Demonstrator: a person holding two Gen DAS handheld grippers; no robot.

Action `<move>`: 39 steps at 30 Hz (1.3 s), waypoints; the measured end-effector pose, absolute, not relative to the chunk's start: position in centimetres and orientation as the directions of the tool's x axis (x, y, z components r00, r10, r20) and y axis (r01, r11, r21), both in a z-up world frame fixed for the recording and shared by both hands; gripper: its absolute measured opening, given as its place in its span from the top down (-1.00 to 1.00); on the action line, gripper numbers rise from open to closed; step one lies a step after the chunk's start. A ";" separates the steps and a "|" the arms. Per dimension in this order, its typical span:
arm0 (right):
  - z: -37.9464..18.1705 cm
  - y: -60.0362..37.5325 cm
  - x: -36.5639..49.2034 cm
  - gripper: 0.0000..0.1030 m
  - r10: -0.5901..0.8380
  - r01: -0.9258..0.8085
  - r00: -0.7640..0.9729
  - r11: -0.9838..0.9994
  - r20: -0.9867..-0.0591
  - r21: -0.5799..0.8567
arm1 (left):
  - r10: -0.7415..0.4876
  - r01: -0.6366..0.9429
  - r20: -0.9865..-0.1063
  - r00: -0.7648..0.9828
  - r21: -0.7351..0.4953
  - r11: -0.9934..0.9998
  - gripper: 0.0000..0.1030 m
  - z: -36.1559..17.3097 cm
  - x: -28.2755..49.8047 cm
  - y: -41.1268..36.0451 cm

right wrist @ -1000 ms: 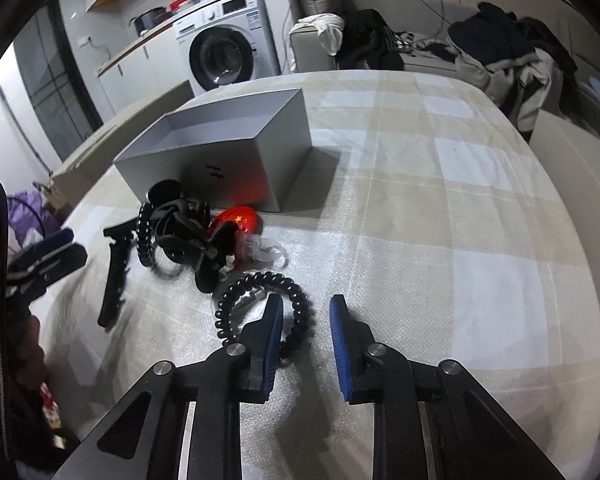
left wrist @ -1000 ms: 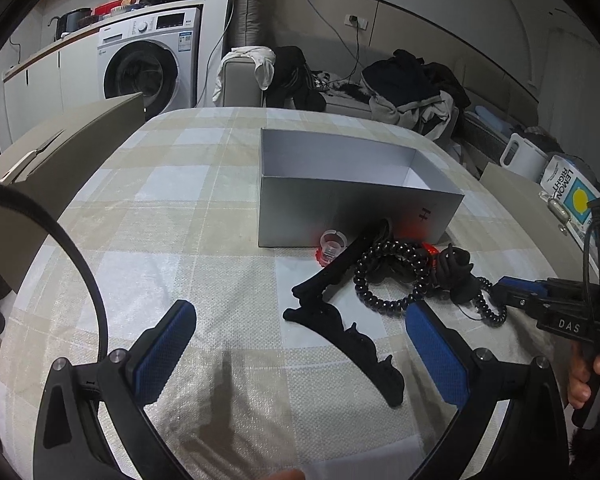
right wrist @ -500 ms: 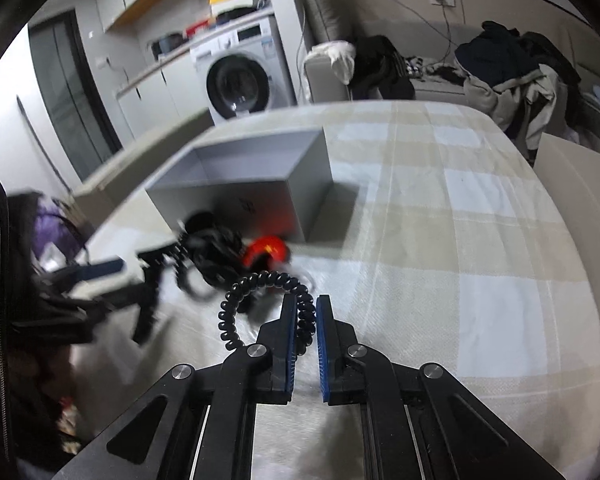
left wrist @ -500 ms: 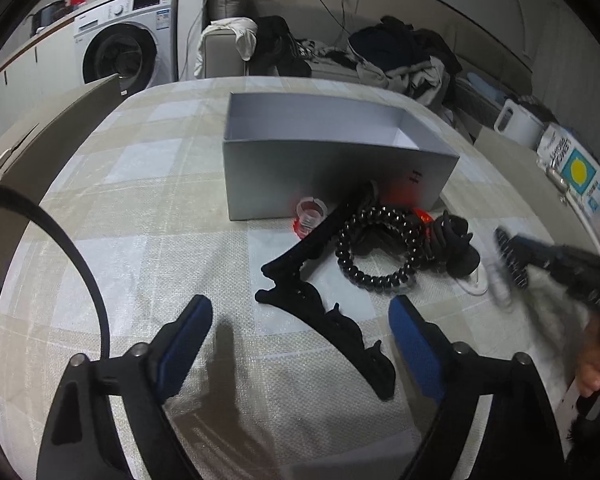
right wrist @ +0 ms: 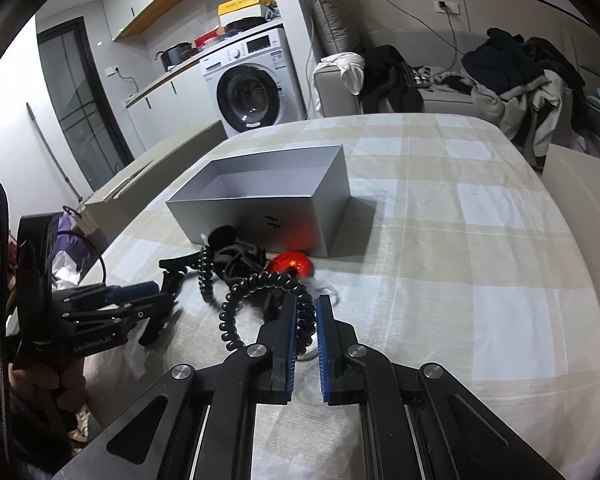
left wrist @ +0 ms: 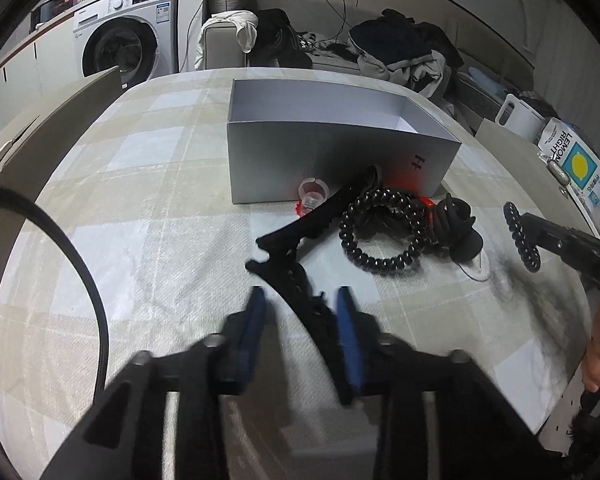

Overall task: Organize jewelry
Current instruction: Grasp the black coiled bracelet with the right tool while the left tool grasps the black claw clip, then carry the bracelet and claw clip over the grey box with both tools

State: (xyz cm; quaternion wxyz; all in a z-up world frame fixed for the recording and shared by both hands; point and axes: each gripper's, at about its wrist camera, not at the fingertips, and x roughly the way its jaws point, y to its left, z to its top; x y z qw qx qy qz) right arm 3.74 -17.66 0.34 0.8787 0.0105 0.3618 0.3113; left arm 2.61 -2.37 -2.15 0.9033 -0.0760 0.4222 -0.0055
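A long black hair clip (left wrist: 296,272) lies on the checked tablecloth. My left gripper (left wrist: 301,296) straddles its near end and its jaws are closing, with a gap still showing between the clip and the pads. In the right wrist view the left gripper (right wrist: 160,296) sits low at the left. My right gripper (right wrist: 304,316) is shut on a black spiral hair tie (right wrist: 256,284), which hangs just above the cloth; the left wrist view shows this right gripper (left wrist: 530,226) with the tie (left wrist: 520,240). The open grey box (left wrist: 340,152) stands behind the pile.
A second spiral tie (left wrist: 380,236), a black hair claw (left wrist: 456,228), a red piece (right wrist: 292,264) and a small clear cup (left wrist: 314,192) lie before the box. A cardboard panel (left wrist: 52,120) stands left. A kettle (left wrist: 520,116) and packet (left wrist: 572,160) sit right.
My left gripper came in over the black clip and its jaws narrowed from wide apart. My right gripper shut on the spiral tie and lifted it off the cloth.
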 end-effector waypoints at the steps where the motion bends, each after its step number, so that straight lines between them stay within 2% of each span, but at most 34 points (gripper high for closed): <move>1: 0.4 -17.6 3.7 0.84 0.557 -0.542 0.544 0.804 -0.628 0.244 | -0.063 -0.063 -0.764 0.642 -0.134 0.989 0.75 -2.2 2.5 -2.4; 8: 0.9 -17.2 3.5 0.84 0.564 -0.550 0.549 0.800 -0.617 0.242 | -0.055 -0.077 -0.743 0.667 -0.143 0.987 0.82 -1.9 2.0 -2.0; 22: 2.7 -16.9 3.7 0.84 0.572 -0.550 0.583 0.801 -0.577 0.238 | -0.014 -0.128 -0.665 0.747 -0.165 0.978 0.82 0.3 1.2 -0.5; 39: 5.9 -15.9 6.0 0.84 0.600 -0.559 0.612 0.789 -0.514 0.255 | -0.038 -0.067 -0.558 0.829 -0.166 0.984 0.82 3.4 3.6 -1.1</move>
